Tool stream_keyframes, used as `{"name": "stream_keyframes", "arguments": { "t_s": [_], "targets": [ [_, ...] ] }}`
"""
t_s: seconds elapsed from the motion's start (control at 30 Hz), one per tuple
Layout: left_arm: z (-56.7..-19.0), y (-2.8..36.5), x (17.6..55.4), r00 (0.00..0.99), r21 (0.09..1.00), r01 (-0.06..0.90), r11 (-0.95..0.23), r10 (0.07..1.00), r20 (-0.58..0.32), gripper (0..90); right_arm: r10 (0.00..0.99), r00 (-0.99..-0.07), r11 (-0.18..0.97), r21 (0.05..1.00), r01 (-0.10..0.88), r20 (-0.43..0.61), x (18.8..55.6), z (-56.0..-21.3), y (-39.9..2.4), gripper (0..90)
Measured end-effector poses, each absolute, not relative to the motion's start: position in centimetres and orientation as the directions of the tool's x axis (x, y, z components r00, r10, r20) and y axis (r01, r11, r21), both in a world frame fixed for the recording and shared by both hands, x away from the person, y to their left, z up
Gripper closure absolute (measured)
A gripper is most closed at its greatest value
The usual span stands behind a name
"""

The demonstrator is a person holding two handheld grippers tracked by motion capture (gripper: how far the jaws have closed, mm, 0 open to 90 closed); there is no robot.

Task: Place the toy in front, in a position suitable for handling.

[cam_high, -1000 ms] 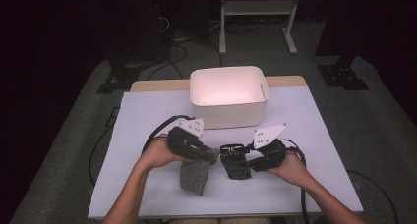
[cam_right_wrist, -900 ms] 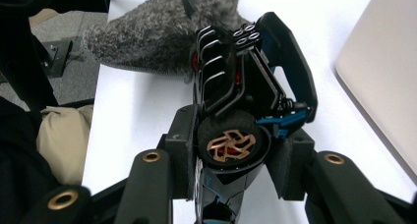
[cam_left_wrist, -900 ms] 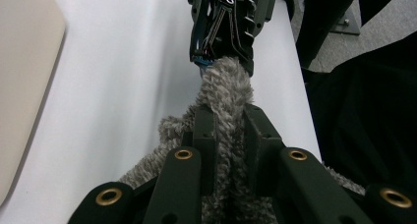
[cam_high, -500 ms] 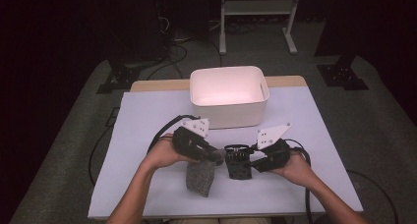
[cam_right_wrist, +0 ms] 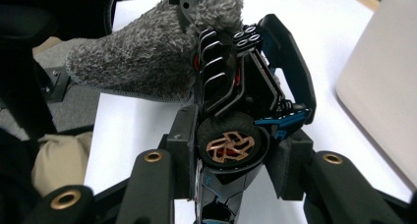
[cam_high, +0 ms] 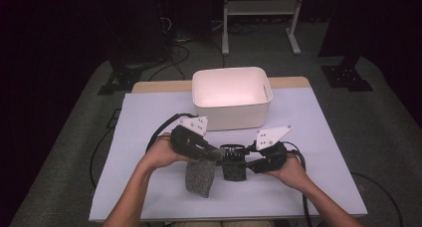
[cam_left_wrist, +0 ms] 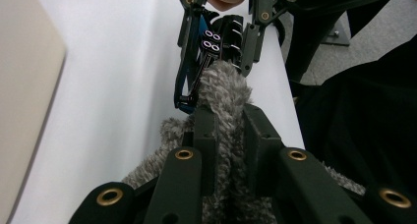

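Observation:
My left gripper (cam_high: 215, 155) is shut on a grey fuzzy cloth (cam_high: 200, 179), which hangs from its jaws down to the table. In the left gripper view the cloth (cam_left_wrist: 226, 101) is pinched between the two black jaws of my left gripper (cam_left_wrist: 228, 118). My right gripper (cam_high: 243, 160) is shut on a black toy car (cam_high: 234, 168) with blue trim. The right gripper view has the jaws of my right gripper (cam_right_wrist: 236, 135) clamped on the car (cam_right_wrist: 246, 96) at a copper-spoked wheel. The cloth (cam_right_wrist: 142, 62) presses against the car's far end.
A white rectangular bin (cam_high: 231, 105) stands at the back of the white table (cam_high: 149, 117), just beyond both grippers. Its side shows as the bin (cam_right_wrist: 383, 86) in the right gripper view. Black cables trail from both grippers. A person's forearms come in from the near edge.

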State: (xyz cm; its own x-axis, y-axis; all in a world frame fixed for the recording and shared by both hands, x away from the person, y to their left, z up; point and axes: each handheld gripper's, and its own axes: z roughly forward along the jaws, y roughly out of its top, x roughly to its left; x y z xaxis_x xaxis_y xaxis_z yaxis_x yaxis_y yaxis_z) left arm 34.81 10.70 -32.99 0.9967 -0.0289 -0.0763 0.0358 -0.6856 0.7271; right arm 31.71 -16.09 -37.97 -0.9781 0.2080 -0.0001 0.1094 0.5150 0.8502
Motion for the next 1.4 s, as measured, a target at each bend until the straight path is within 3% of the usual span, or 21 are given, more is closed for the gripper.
{"name": "stream_keyframes", "arguments": {
  "t_s": [0.43, 1.03, 1.4],
  "targets": [
    [-33.4, 11.9, 34.6, 0.997, 0.707, 0.056, -0.705, 0.001, -0.078, 78.3, 0.188, -0.982, 0.54, 0.834, 0.113, 0.011, 31.8, -38.3, -14.9, 58.6],
    [-31.1, 9.2, 34.4, 0.998, 0.671, -0.011, -0.741, -0.05, -0.038, 78.2, 0.19, -0.982, 0.544, 0.834, 0.093, -0.014, 31.5, -38.3, -14.6, 59.0],
    [-32.2, 10.9, 34.4, 0.999, 0.635, 0.013, -0.772, -0.015, -0.039, 78.0, 0.189, -0.982, 0.539, 0.837, 0.095, -0.01, 31.4, -38.4, -14.9, 58.9]
  ]
}}
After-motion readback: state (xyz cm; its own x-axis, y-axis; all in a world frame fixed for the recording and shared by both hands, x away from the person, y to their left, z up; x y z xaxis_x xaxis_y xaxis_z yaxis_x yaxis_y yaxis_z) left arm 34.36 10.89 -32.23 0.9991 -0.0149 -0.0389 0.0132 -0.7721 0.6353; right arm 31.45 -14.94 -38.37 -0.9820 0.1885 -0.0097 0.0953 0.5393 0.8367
